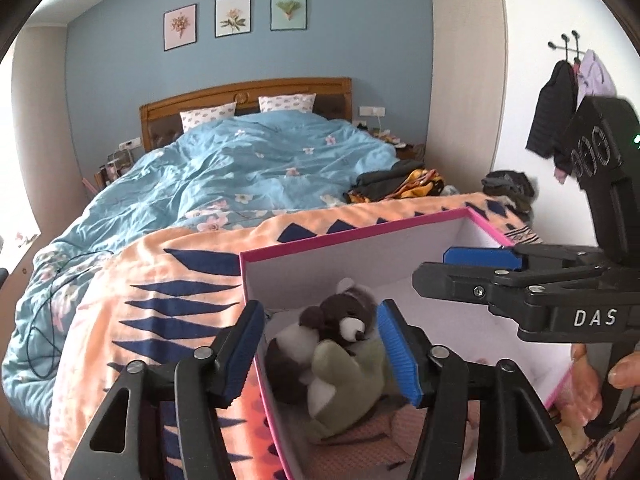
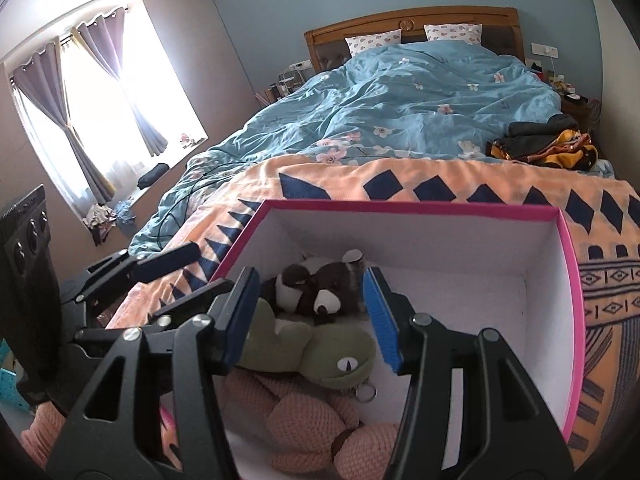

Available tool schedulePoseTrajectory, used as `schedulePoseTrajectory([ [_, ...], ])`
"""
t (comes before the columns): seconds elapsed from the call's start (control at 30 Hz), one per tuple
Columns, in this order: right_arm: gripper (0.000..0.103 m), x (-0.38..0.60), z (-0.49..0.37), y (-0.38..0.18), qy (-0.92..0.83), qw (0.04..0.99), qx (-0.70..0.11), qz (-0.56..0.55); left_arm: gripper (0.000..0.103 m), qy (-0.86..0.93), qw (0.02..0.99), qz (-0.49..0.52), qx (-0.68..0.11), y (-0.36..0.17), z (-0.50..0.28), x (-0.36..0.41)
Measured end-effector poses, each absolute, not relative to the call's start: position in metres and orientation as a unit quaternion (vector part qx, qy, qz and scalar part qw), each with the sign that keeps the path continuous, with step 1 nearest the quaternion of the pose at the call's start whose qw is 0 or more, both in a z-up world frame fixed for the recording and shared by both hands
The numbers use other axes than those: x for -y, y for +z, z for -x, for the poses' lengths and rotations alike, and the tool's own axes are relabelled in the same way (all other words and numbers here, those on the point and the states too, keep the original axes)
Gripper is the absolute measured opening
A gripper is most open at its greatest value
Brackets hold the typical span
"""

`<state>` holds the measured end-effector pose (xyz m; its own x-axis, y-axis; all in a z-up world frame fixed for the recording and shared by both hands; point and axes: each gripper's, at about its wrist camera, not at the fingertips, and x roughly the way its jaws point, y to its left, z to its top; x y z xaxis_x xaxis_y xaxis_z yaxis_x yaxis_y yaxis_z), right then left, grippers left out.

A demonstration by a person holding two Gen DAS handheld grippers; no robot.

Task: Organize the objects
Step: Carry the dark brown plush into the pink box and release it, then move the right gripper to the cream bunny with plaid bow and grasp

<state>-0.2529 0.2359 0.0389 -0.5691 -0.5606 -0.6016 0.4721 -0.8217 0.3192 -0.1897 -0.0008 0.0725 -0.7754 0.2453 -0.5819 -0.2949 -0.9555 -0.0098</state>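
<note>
A white box with a pink rim (image 1: 360,232) (image 2: 400,207) sits on the orange patterned blanket at the foot of the bed. In it lie a brown raccoon plush (image 1: 340,316) (image 2: 324,288), a green dinosaur plush (image 1: 344,372) (image 2: 320,352) and a pink knitted plush (image 2: 312,420). My left gripper (image 1: 320,356) is open and empty over the box's left wall, above the toys. My right gripper (image 2: 308,316) is open and empty above the toys; it also shows in the left wrist view (image 1: 460,268) over the box's right side.
The orange blanket (image 2: 440,184) lies over a blue floral duvet (image 1: 240,160). A pile of dark and yellow clothes (image 2: 540,144) lies on the bed's right side. Nightstands flank the headboard. Coats (image 1: 556,120) hang on the right wall. A curtained window (image 2: 100,112) is left.
</note>
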Motion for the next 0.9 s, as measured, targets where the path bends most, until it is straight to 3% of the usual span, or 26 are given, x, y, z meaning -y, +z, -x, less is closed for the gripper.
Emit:
schedulePoseTrajectory([
  [0.13,0.057,-0.247,0.234,0.042,-0.885,0.301,0.072,-0.349,0.062,0.943,0.161,0.289,-0.027,0.079,0.169,0.002],
  [0.2,0.058,-0.251,0.224,0.045,-0.885,0.307,0.077,-0.342,0.071,0.945,0.170,0.280,-0.022,0.082,0.156,0.002],
  [0.27,0.059,-0.255,0.212,0.050,-0.885,0.315,0.076,-0.334,0.073,0.947,0.178,0.267,-0.018,0.084,0.141,0.000],
  [0.63,0.063,-0.282,0.141,0.055,-0.888,0.335,0.055,-0.311,0.074,0.934,0.266,0.236,-0.030,0.078,0.061,-0.036],
  [0.9,0.064,-0.326,0.096,0.020,-0.895,0.296,0.048,-0.331,0.074,0.904,0.325,0.275,-0.047,0.044,0.033,-0.074],
])
